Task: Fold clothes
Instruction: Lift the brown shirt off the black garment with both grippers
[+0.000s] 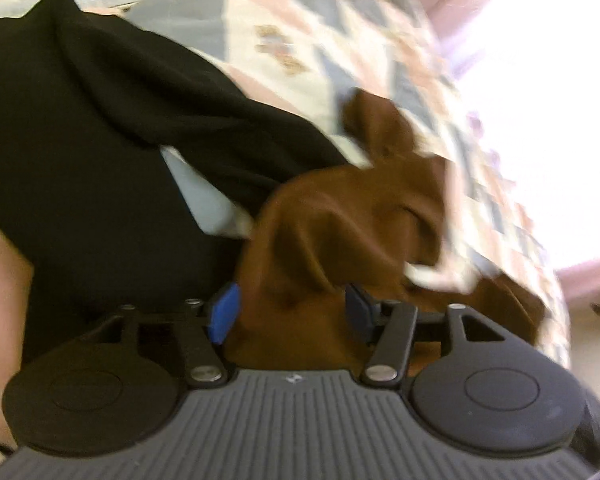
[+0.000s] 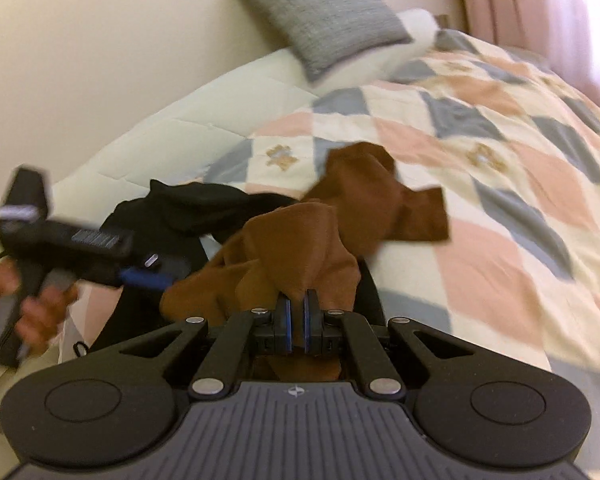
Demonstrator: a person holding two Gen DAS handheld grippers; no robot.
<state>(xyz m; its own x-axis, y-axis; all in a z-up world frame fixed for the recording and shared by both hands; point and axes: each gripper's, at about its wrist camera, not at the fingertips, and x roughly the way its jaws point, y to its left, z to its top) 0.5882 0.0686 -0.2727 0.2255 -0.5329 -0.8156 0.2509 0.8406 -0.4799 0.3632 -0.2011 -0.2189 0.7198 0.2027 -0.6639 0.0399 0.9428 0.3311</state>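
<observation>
Brown garment lies bunched on the patchwork quilt beside a black garment, bearing no readable writing. Right gripper is clamped on its fabric; left gripper stands apart around a fold. Only the right view shows the grey cushion and the hand.

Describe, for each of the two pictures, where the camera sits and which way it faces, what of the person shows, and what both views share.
Left wrist: sits on the left tool, facing down along its open fingers at the brown garment lying between them, beside the black garment; no hand shows.
Right wrist: sits on the right tool, shut on the brown garment, facing across the bed toward the grey cushion; the person's hand holds the left tool at the left.
Shared: both garments and the patchwork quilt.
</observation>
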